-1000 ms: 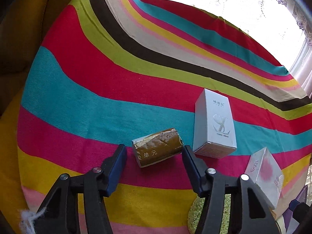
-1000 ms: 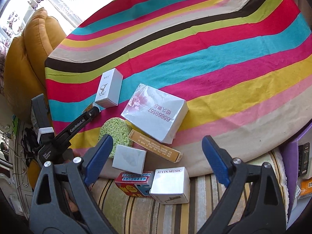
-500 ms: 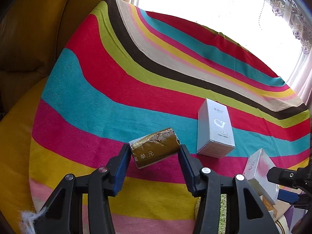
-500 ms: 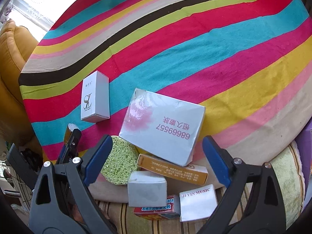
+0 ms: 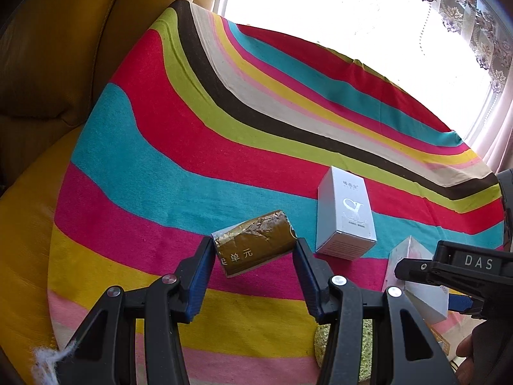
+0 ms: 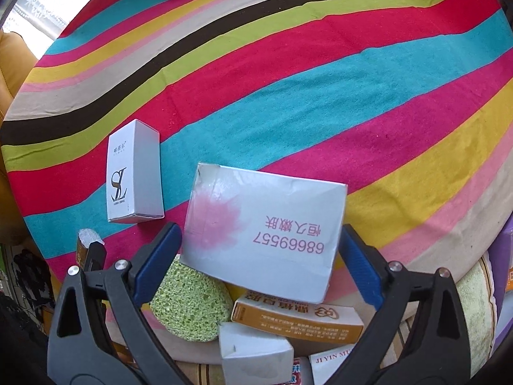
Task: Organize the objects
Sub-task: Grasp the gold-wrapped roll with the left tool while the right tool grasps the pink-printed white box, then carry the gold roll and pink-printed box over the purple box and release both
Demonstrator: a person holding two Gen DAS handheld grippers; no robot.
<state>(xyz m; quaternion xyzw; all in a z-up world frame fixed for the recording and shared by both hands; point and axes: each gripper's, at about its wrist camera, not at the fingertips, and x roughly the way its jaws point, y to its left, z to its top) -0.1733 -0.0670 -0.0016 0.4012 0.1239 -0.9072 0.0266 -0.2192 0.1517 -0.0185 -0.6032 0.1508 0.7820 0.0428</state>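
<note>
My left gripper (image 5: 253,258) is shut on a small brown-gold foil packet (image 5: 255,245) and holds it over the striped cloth (image 5: 192,160). A tall white box with an SL logo (image 5: 348,215) stands to its right; it also shows in the right wrist view (image 6: 134,173). My right gripper (image 6: 259,256) is open, its blue pads on either side of a large white box with a pink blotch and red digits (image 6: 266,227), apart from it. That box leans on other items.
Below the large box lie a green sponge (image 6: 192,308), an orange box (image 6: 298,320), a small white box (image 6: 253,353) and a white JIYIN box (image 6: 330,364). A yellow armchair (image 5: 48,64) stands at the left. A window (image 5: 352,16) is behind the table.
My left gripper closed on the foil packet and lifted it. My right gripper moved forward and down until its open fingers straddle the large white box.
</note>
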